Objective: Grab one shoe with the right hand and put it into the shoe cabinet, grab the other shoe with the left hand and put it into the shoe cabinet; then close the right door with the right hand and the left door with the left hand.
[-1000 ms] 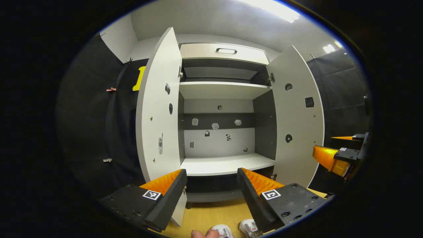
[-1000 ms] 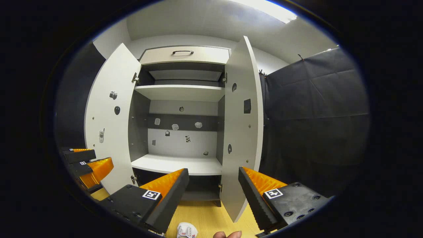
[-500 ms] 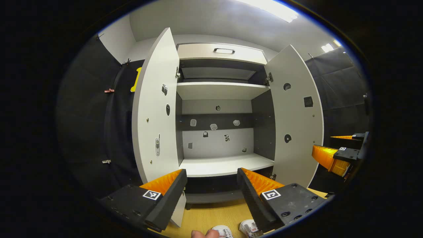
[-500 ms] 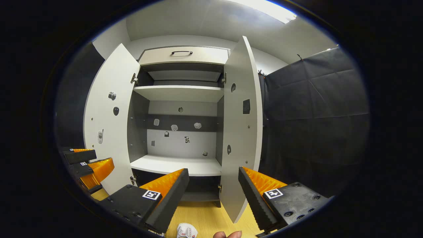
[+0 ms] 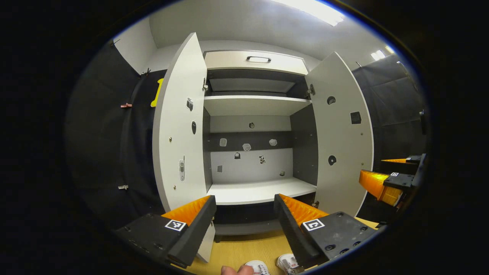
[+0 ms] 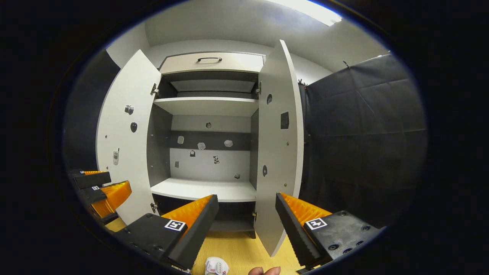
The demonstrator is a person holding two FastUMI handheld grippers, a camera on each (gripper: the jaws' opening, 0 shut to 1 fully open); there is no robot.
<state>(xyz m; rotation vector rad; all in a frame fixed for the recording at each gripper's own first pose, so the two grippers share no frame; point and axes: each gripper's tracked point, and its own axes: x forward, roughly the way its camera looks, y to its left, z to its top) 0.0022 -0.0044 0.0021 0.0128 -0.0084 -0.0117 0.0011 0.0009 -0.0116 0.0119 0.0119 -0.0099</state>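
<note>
Two shoes point(image 5: 256, 266) sit on the wood floor point(image 5: 244, 250) at the bottom edge of the left gripper view, toes toward the cabinet point(image 5: 254, 110), with a fingertip point(image 5: 236, 270) showing just beside the left one. One shoe point(image 6: 216, 265) also appears low in the right gripper view, close to another fingertip point(image 6: 263, 271).

Above them, the left gripper point(image 5: 244, 212) is held level with its jaws spread wide and nothing between them, aimed at the cabinet's open middle. The right gripper point(image 6: 246, 212) is likewise spread wide and empty, pointed at the edge of the right door point(image 6: 279, 152). Each tool can be seen from the other's camera: the right gripper point(image 5: 389, 179) at the far right of the left gripper view, the left gripper point(image 6: 101, 189) at the far left of the right gripper view, both with jaws apart.

Beyond the grippers, both doors stand open. The left door point(image 5: 179, 126) and right door point(image 5: 344, 137) flare outward, small stickers on their inner faces. Inside, the lower shelf point(image 5: 261, 189) is bare, and so is the upper shelf point(image 5: 256, 104). More stickers point(image 5: 246, 147) dot the back panel. A drawer point(image 5: 256, 61) with a dark handle tops the cabinet. Black cloth point(image 6: 363, 145) hangs on either side, under a ceiling light point(image 5: 313, 9).
</note>
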